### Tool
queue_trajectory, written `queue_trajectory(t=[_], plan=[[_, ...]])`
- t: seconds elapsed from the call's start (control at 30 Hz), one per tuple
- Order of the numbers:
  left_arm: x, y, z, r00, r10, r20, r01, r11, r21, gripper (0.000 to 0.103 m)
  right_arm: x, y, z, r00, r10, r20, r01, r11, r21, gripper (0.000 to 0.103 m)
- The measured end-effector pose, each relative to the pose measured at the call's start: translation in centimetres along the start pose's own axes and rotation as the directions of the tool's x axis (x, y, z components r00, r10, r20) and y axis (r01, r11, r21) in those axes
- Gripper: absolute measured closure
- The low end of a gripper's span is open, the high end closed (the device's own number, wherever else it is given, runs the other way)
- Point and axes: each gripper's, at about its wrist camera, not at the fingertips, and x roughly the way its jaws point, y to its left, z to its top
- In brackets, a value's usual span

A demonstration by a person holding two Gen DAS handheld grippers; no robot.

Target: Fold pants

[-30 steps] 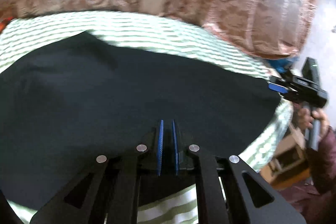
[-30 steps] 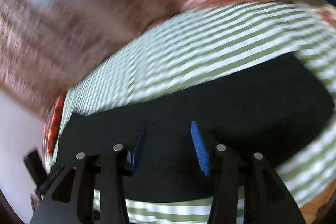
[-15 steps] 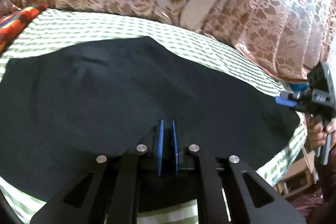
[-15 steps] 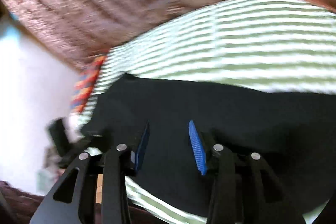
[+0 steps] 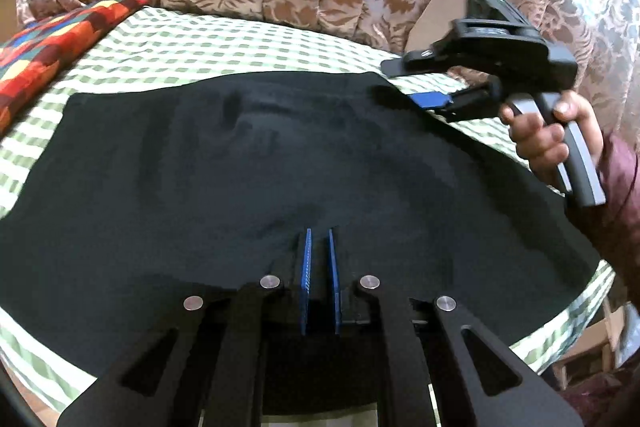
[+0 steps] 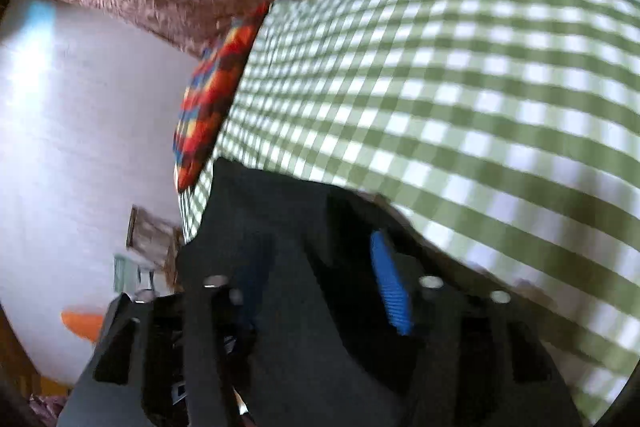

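Left gripper (image 5: 319, 259), clenched on the near edge of the black pants (image 5: 240, 167), faces the garment spread lengthwise left-to-right across the green-checked bed (image 5: 224, 47), while the right gripper (image 5: 416, 91), released with the cloth between its spread fingers, is held level at the far right corner.

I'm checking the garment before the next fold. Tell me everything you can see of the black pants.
The pants are plain black, soft matte cloth, spread mostly flat with slight wrinkles on the green checked bedsheet. The left gripper is shut on their near edge. The right gripper, jaws apart, reaches their far right corner; whether it touches is unclear. No pockets or waistband can be made out.
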Motion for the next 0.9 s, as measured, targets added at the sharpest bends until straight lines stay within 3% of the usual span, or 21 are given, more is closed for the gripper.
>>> queue_trajectory(t=[0.03,0.1,0.2,0.27,0.47,0.6,0.73,0.77,0.8,0.9], plan=[[0.0,-0.2,0.1,1.000,0.018,-0.001,-0.018,1.000,0.011,0.096,0.5,0.4,0.1,1.000,-0.009,-0.011,0.008,1.000,-0.025,0.085],[0.2,-0.5,0.3,0.998,0.059,-0.009,-0.059,0.998,0.029,0.096,0.7,1.7,-0.3,0.998,-0.064,0.006,0.064,0.993,-0.098,0.092],[0.5,-0.9,0.5,0.994,0.105,-0.016,-0.104,0.993,0.051,0.096,0.7,1.3,0.6,0.988,-0.138,0.068,0.144,0.985,-0.098,0.095],[0.7,-1.2,0.4,0.991,0.129,-0.016,-0.128,0.990,0.066,0.096,2.0,-0.2,1.0,0.977,-0.203,0.062,0.207,0.976,-0.072,0.096],[1.1,-2.4,0.3,0.978,0.209,-0.015,-0.205,0.970,0.133,0.096,2.4,-1.3,0.5,0.975,-0.205,0.088,0.209,0.977,-0.048,0.096],[1.1,-2.4,0.3,0.976,0.216,-0.015,-0.212,0.968,0.133,0.096,1.7,-0.6,0.3,0.974,-0.203,0.101,0.208,0.977,-0.041,0.090],[0.8,-2.4,0.2,0.976,0.220,-0.011,-0.216,0.967,0.136,0.096,0.4,0.9,-0.5,0.967,-0.220,0.125,0.228,0.972,-0.055,0.076],[0.7,-2.5,0.2,0.975,0.223,-0.008,-0.219,0.966,0.138,0.096,0.0,1.5,-0.8,0.961,-0.242,0.137,0.252,0.965,-0.067,0.072],[0.6,-2.5,0.1,0.975,0.224,-0.005,-0.221,0.965,0.138,0.096,-0.4,2.1,-1.0,0.951,-0.267,0.157,0.281,0.956,-0.078,0.056],[0.3,-2.5,0.0,0.975,0.224,0.003,-0.222,0.965,0.137,0.096,-1.7,2.9,-1.8,0.933,-0.302,0.196,0.323,0.942,-0.089,0.052]])
